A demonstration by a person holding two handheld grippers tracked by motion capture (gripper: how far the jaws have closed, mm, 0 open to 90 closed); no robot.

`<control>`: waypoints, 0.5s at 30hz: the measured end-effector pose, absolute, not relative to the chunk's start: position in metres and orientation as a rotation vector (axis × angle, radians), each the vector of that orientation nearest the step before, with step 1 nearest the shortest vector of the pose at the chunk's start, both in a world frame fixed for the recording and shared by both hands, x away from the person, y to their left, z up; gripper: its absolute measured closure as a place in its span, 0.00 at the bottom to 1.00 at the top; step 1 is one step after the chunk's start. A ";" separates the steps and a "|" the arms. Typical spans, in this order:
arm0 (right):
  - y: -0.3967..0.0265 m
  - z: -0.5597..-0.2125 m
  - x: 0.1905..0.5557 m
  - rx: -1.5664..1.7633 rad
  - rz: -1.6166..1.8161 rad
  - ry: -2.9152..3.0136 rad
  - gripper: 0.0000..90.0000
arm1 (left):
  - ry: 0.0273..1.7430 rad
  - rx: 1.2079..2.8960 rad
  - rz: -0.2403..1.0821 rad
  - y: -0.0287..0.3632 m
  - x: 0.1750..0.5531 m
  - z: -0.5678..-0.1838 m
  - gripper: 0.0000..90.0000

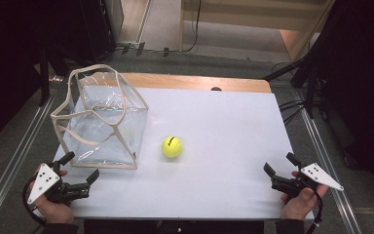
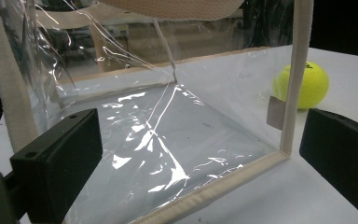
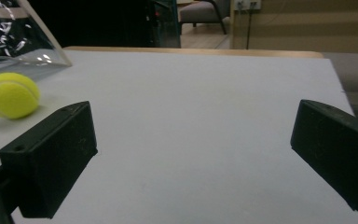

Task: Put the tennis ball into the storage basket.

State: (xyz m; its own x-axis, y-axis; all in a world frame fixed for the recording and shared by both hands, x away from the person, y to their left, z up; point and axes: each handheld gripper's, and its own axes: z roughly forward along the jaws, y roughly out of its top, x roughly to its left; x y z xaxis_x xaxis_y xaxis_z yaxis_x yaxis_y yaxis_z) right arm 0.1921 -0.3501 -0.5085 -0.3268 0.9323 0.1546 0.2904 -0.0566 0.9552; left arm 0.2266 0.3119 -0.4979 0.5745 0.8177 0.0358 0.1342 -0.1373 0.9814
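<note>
Grippers first: the left gripper [image 1: 84, 168] sits at the near left corner of the table [image 1: 224, 122], held in the person's left hand [image 1: 53, 207], jaws spread wide with nothing between them. It's pointed at the clear plastic bag [image 1: 102, 122], and in the left gripper view the bag [image 2: 168, 140] sits right in front of the jaws, very close, but I can't see the pads touching it. The right gripper [image 1: 278, 164] is over at the near right corner in the right hand [image 1: 299, 202], also wide open and holding nothing, with bare white tabletop between its jaws in the right gripper view.

The bag stands upright on the left side of the table, mouth open at the top, with beige fabric trim along its edges and floppy beige handles. Looks empty as far as I can tell through the plastic.

The yellow tennis ball [image 1: 172, 146] lies on the table just beside the bag's right side, not touching it, roughly mid-table. From the left gripper view you see the ball [image 2: 307, 84] partly behind the bag's corner trim, and from the right gripper view it's off to the far left [image 3: 10, 94], well apart from that gripper.
</note>
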 end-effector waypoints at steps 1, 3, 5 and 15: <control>-0.349 -0.506 0.194 1.308 1.439 1.669 0.00 | 0.814 1.626 0.721 0.312 0.227 -0.498 0.00; -0.343 -0.502 0.196 1.300 1.424 1.704 0.00 | 0.809 1.633 0.722 0.311 0.226 -0.498 0.00; -0.337 -0.500 0.196 1.284 1.372 1.724 0.00 | 0.811 1.635 0.726 0.311 0.226 -0.498 0.00; -0.325 -0.486 0.199 1.259 1.317 1.820 0.00 | 0.805 1.652 0.728 0.310 0.227 -0.498 0.00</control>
